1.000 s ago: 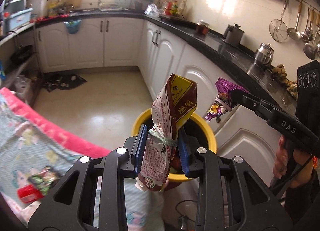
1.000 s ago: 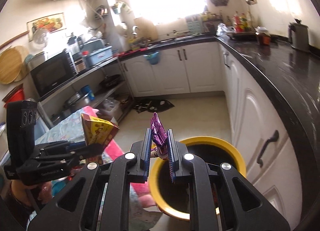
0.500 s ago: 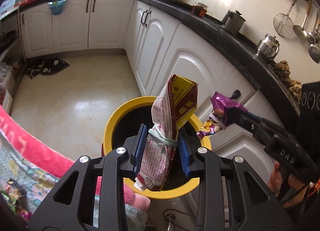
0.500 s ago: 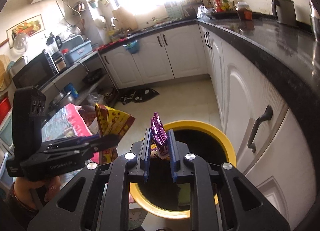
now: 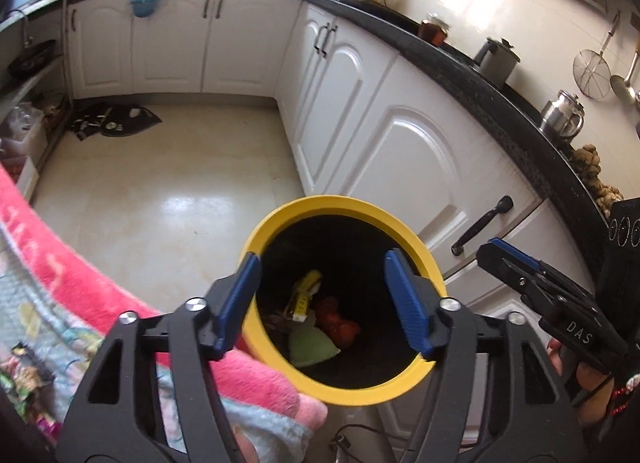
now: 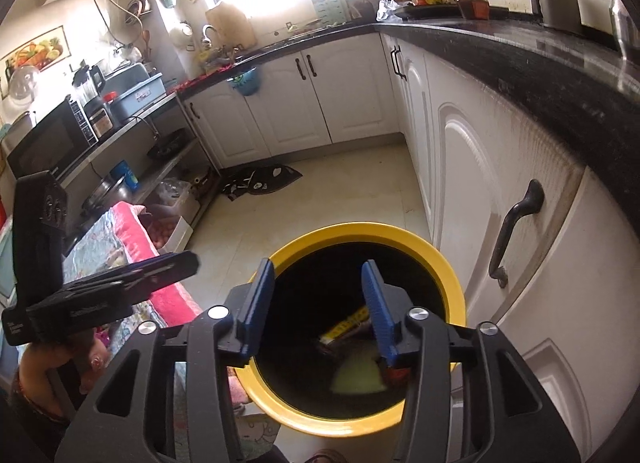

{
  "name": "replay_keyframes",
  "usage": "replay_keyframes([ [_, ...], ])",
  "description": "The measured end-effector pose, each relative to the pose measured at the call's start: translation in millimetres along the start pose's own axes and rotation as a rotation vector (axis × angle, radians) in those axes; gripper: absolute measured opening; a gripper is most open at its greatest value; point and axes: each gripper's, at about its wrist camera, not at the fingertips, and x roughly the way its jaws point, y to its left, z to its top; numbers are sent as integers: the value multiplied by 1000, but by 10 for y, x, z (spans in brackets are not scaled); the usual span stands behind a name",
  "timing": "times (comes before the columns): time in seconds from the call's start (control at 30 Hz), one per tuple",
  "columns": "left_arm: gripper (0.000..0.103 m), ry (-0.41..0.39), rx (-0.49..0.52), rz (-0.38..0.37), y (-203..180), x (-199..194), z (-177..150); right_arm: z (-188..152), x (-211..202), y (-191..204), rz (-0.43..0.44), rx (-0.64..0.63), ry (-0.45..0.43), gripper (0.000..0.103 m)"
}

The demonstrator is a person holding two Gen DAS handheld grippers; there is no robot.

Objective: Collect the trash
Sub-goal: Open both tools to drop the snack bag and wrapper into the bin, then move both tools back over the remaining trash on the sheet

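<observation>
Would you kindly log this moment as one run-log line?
left gripper: open, empty | right gripper: open, empty | both over yellow bin | wrappers inside bin

1. The bin (image 5: 332, 393) is round, with a yellow rim and black inside; it stands upright on the floor beside the white cabinets.
2. A yellow wrapper (image 5: 304, 295) lies tilted at its bottom.
3. A red piece (image 5: 338, 323) sits just beside the wrapper.
4. A pale green piece (image 5: 312, 349) lies in front of both.
</observation>
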Motion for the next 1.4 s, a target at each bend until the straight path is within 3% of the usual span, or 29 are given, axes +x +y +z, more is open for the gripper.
replay_keyframes([
  [0.27,92,-84,-17,97,89,-502,-80,3,-171,138,1,-14,-38,66],
  [0.5,92,-154,-90,162,281,-1025,-252,36,-344,357,42,-39,-80,79],
  [0.93,92,-238,-147,262,522,-1796,-597,14,-523,846,127,-128,-95,85],
  [1.4,92,-298,-194,323,669,-2326,-902,-105,-697,1392,239,-204,-96,89],
])
